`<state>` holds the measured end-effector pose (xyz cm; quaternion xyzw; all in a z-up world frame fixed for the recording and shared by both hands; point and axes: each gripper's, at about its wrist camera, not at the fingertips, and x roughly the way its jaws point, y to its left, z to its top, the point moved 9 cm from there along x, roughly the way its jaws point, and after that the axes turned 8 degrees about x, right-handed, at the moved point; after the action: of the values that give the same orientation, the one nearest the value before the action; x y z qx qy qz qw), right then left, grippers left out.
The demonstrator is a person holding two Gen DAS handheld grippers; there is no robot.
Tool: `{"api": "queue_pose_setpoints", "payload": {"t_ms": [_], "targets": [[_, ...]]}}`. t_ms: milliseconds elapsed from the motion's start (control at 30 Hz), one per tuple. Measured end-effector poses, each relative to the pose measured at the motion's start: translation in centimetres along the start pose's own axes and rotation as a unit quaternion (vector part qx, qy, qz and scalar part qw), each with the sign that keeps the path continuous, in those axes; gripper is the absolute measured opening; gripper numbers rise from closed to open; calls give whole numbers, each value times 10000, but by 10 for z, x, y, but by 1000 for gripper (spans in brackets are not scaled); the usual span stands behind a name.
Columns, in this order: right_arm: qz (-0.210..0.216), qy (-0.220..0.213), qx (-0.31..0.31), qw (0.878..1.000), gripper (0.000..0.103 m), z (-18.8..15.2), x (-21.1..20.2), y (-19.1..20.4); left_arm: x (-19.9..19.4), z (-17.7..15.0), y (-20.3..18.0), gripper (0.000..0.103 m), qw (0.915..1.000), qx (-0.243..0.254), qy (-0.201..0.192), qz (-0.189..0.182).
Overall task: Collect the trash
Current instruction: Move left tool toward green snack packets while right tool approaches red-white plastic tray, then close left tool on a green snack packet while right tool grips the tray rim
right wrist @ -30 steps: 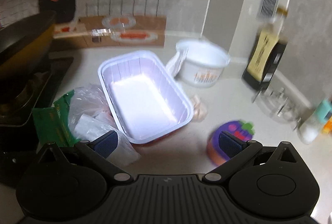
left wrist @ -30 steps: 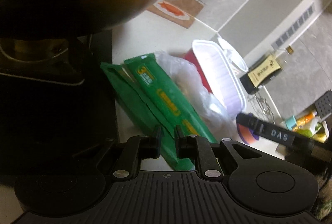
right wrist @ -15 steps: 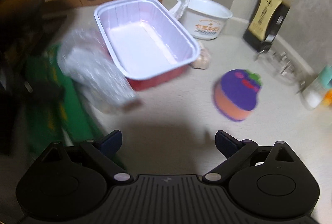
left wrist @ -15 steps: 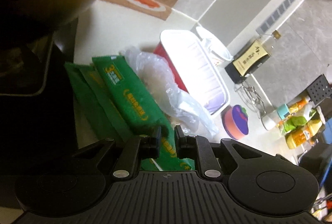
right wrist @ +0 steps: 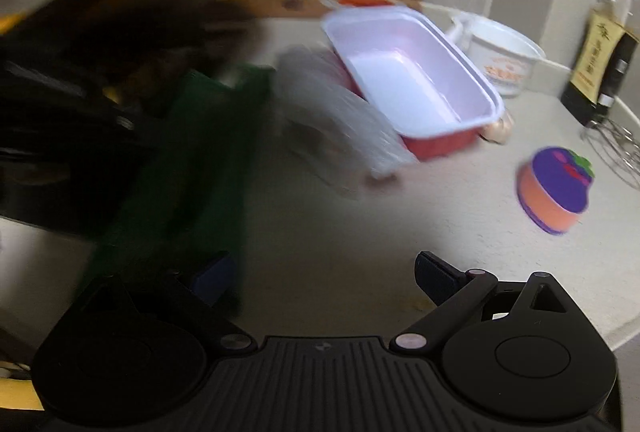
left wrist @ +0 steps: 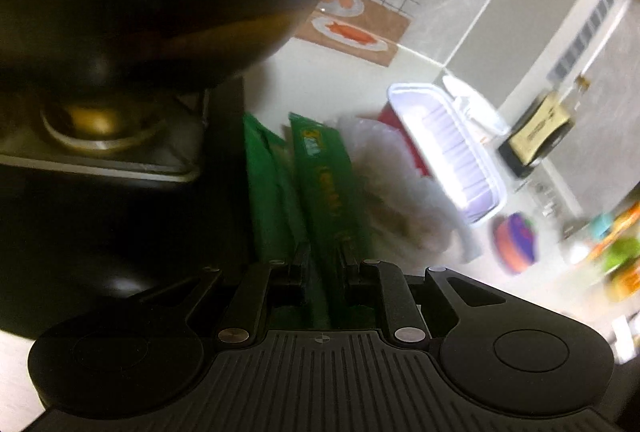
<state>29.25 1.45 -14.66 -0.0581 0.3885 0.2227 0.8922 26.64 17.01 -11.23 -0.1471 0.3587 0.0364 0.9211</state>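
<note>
Two long green wrappers [left wrist: 320,192] lie side by side on the pale counter beside the black stove; they show blurred in the right wrist view [right wrist: 188,168]. My left gripper [left wrist: 323,262] is shut on the near end of the right green wrapper. A crumpled clear plastic bag [left wrist: 392,192] lies right of the wrappers, also in the right wrist view [right wrist: 340,124]. Behind it sits an empty white-lined red tray [right wrist: 412,76]. My right gripper [right wrist: 320,272] is open and empty, above bare counter just right of the wrappers.
A dark wok [left wrist: 152,4] on the stove [left wrist: 100,216] overhangs at left. A white cup container [right wrist: 504,56], a dark bottle [right wrist: 600,64], a purple-and-orange sponge [right wrist: 556,188] and a wire rack [right wrist: 616,148] stand to the right. A cutting board [left wrist: 360,28] leans on the tiled wall.
My left gripper has stayed shut on the green wrapper while swinging back toward the stove. My right gripper has pulled back and to the left, toward the wrappers, still open.
</note>
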Motion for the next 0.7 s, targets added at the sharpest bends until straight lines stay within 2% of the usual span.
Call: {"api": "queue_pose_setpoints", "payload": {"t_ms": [100,233,433,700], "targets": [[-23,-144,409,9991,100,5,-4,-18,1,-3,2,16,9988,292,-27,404],[215,-47,985,9949,100,8,4,-40,11,-3,1,16,9984,384,-4,407],[459,46,993,9940,102,8,17,-31,28,-8,-8,16,9954,811,209,462],[569,352,904,9937,103,5,29,-27,32,-13,-8,17,9931,1032,281,470]]}}
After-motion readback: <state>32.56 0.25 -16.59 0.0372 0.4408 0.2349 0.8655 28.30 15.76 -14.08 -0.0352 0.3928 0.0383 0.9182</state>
